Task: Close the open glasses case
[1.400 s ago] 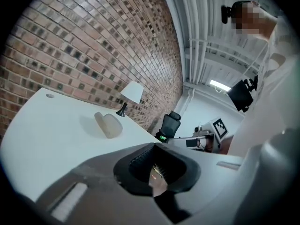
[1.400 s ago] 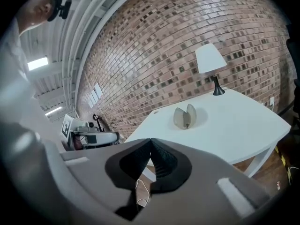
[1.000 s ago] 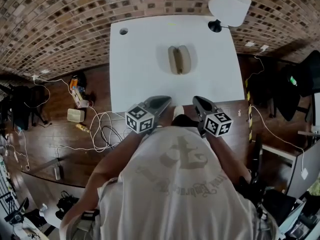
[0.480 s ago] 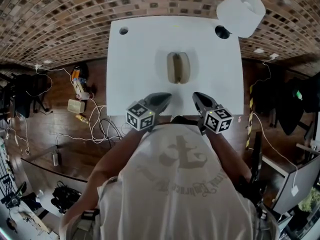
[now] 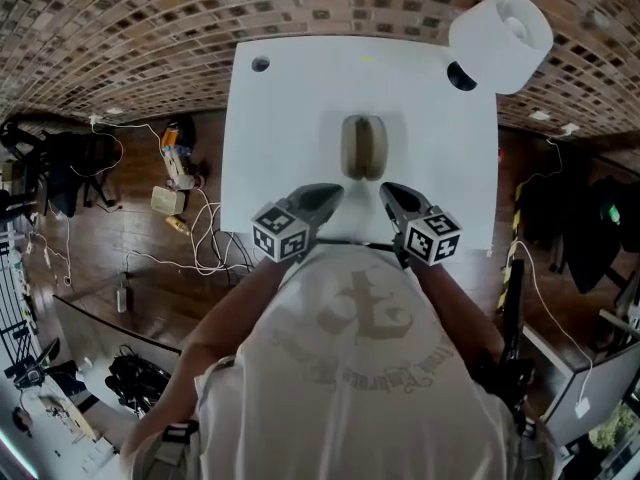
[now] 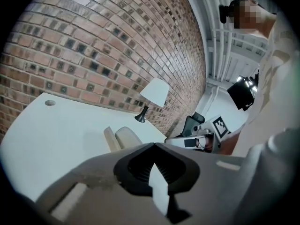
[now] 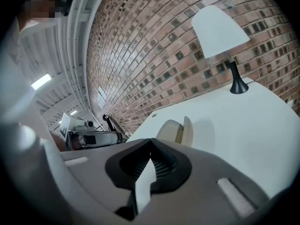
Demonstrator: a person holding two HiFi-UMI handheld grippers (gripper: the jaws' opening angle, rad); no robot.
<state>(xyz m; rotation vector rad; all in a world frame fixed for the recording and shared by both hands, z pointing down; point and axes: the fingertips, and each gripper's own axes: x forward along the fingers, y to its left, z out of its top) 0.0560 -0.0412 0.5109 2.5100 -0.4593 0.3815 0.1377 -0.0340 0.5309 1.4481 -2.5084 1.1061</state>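
The open glasses case (image 5: pixel 363 148) lay on the white bench (image 5: pixel 290 128), about midway between the left and right edges and somewhat nearer the near edge than the far one. Its two beige halves were spread side by side, with the hinge line running from near to far. A person stood at the near edge, holding both tools low over it. The left gripper (image 5: pixel 333 194) and the right gripper (image 5: pixel 388 190) pointed toward the case, both short of it and touching nothing. Each had its jaws clenched tip to tip with nothing between them. A white-shaded lamp (image 5: pixel 500 28) stood at the far right corner, a round cable hole (image 5: pixel 260 64) sat near the far left corner, and loose cables (image 5: pixel 200 253) trailed over the wooden floor beyond the left edge
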